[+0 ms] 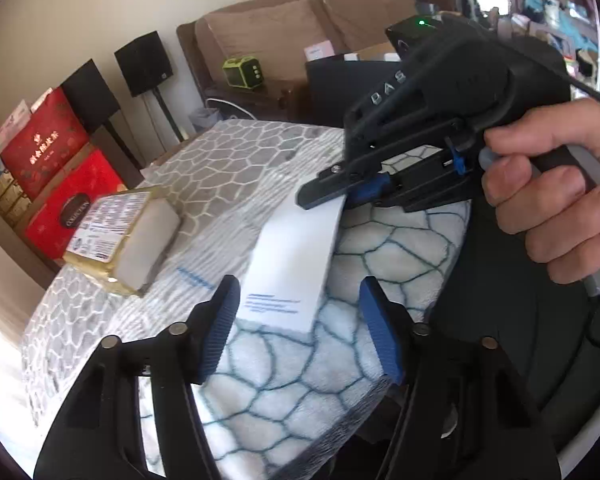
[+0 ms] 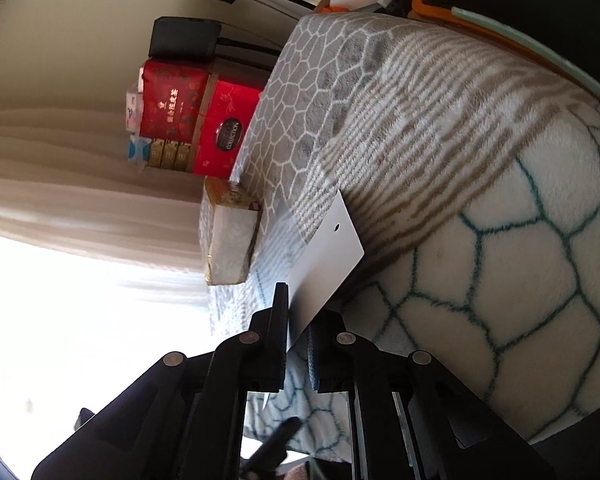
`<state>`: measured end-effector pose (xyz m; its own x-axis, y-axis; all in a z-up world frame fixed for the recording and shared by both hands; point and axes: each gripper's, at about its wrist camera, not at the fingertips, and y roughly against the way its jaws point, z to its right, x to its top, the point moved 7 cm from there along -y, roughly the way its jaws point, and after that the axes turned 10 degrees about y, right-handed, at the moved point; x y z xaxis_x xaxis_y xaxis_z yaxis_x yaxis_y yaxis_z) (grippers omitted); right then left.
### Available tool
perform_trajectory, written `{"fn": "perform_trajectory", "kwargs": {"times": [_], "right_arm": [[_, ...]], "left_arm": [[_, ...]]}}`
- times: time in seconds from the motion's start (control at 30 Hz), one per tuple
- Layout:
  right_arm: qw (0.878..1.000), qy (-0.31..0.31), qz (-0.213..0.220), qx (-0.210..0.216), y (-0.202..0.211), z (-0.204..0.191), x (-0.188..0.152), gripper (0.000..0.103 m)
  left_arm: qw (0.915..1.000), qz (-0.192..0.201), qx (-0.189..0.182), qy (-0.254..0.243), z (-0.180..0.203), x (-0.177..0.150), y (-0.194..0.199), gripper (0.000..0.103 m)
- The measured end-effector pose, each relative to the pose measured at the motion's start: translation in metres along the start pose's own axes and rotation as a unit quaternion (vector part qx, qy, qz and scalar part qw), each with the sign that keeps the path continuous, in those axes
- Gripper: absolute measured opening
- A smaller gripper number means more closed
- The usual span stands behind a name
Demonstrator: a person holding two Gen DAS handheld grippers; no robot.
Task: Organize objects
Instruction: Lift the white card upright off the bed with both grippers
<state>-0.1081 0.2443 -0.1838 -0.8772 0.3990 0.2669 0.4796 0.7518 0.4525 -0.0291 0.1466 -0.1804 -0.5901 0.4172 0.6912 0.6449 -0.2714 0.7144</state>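
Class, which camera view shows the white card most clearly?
The left wrist view: the white card shows its full face with blue print, pinched at its far end by the right gripper. The right wrist view shows the card slanted, blank, with a small hole.

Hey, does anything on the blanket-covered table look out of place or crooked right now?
The white card is lifted at a slant, pinched at one end by the right gripper, not lying on the patterned blanket. The gold-wrapped pack sits askew near the table's edge. The left gripper is open.
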Motion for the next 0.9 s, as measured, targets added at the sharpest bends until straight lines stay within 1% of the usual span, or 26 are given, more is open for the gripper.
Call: {"fn": "perform_trajectory", "kwargs": {"times": [0.03,0.1,0.13,0.17,0.23,0.33,0.4,0.5,0.67,0.8,0.9], "right_arm": [[1.0,-0.005,0.0,0.003,0.001,0.0,-0.001,0.008],[1.0,-0.006,0.001,0.003,0.003,-0.002,-0.002,0.008],[1.0,-0.005,0.002,0.001,0.004,-0.003,-0.003,0.008],[1.0,-0.002,0.003,-0.003,0.005,-0.003,-0.003,0.007],[1.0,0.005,0.002,-0.009,0.005,-0.005,-0.004,0.008],[1.0,0.018,0.004,-0.017,0.006,-0.008,-0.004,0.008],[0.999,0.031,0.008,-0.023,0.007,-0.014,-0.004,0.009],[0.998,0.057,0.016,-0.03,0.012,-0.024,-0.003,0.01],[0.993,0.106,0.032,-0.039,0.027,-0.044,0.0,0.01],[0.985,0.153,0.046,-0.059,0.041,-0.051,-0.001,0.011],[0.983,0.161,0.055,-0.064,0.05,-0.044,-0.005,0.011]], "left_arm": [[1.0,-0.003,0.0,0.009,-0.002,0.0,-0.003,0.051],[0.9994,-0.01,0.0,0.034,-0.011,-0.002,-0.01,0.035],[0.9988,-0.013,-0.002,0.046,-0.014,-0.002,-0.012,0.032],[0.9981,-0.014,-0.007,0.06,-0.018,-0.003,-0.012,0.03],[0.9949,-0.007,-0.033,0.095,-0.027,-0.004,-0.008,0.03],[0.9906,-0.003,-0.054,0.125,-0.036,-0.001,-0.003,0.026],[0.9905,0.002,-0.056,0.126,-0.035,0.0,0.003,0.021],[0.9929,0.012,-0.049,0.108,-0.025,0.002,0.01,0.016],[0.9944,0.03,-0.046,0.091,-0.013,0.01,0.019,0.014],[0.9904,0.037,-0.067,0.115,-0.007,0.017,0.022,0.014],[0.9894,0.039,-0.071,0.121,0.001,0.018,0.021,0.014]]}}
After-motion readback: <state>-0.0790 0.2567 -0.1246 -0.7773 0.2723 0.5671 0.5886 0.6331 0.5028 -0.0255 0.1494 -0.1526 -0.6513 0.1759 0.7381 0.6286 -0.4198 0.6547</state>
